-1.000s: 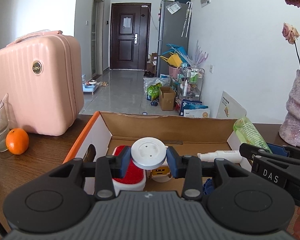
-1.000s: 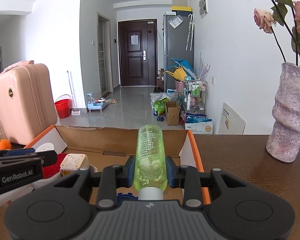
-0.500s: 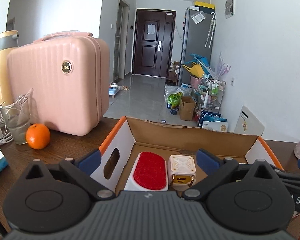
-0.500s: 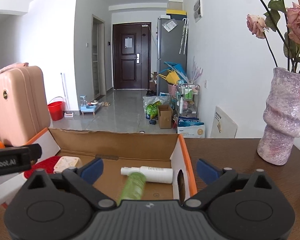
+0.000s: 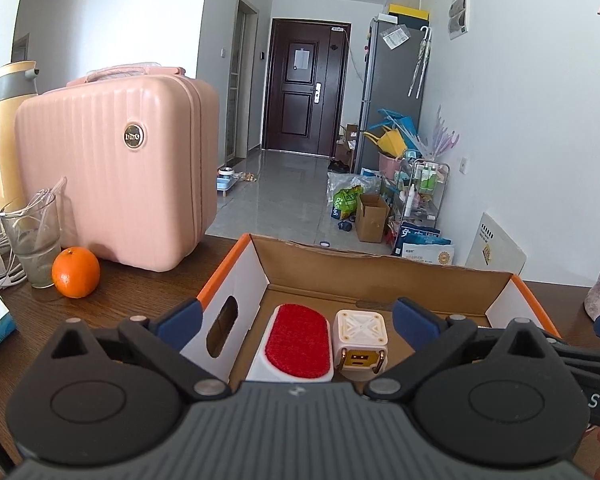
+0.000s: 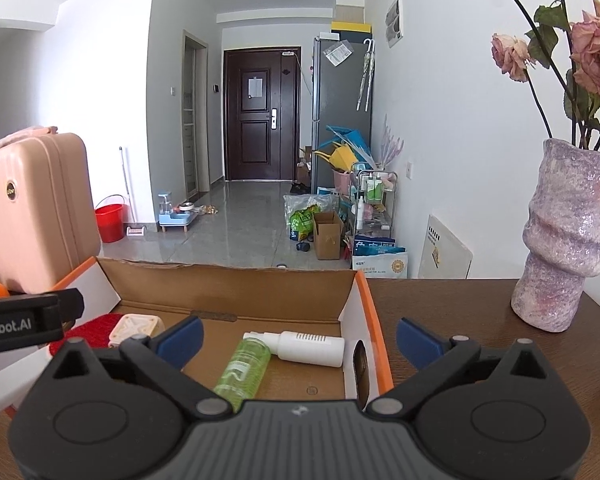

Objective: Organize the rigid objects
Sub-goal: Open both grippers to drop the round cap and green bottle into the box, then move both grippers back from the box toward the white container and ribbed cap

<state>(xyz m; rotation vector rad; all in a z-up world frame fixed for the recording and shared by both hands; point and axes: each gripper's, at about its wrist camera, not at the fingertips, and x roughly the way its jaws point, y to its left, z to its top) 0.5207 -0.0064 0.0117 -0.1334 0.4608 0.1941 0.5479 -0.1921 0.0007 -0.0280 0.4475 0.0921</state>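
An open cardboard box (image 5: 380,280) with orange edges lies on the wooden table. At its left end sit a white block with a red pad (image 5: 298,340) and a cream cube (image 5: 362,334) with a yellow face. At its right end a green bottle (image 6: 244,368) lies beside a white bottle (image 6: 312,346). My left gripper (image 5: 296,316) hovers open over the red pad and cube with nothing between its blue fingertips. My right gripper (image 6: 299,337) is open above the two bottles and holds nothing. The left gripper's body (image 6: 20,322) shows at the right wrist view's left edge.
A pink suitcase (image 5: 116,168) stands left of the box, with an orange (image 5: 76,273), a glass (image 5: 34,236) and a yellow flask (image 5: 8,120) beside it. A mottled pink vase (image 6: 568,240) with roses stands on the table to the right. Beyond is a hallway floor.
Both grippers opened wide. The left one let go of a white round disc, now out of sight. The right one released the green bottle, which now lies in the box by the white bottle.
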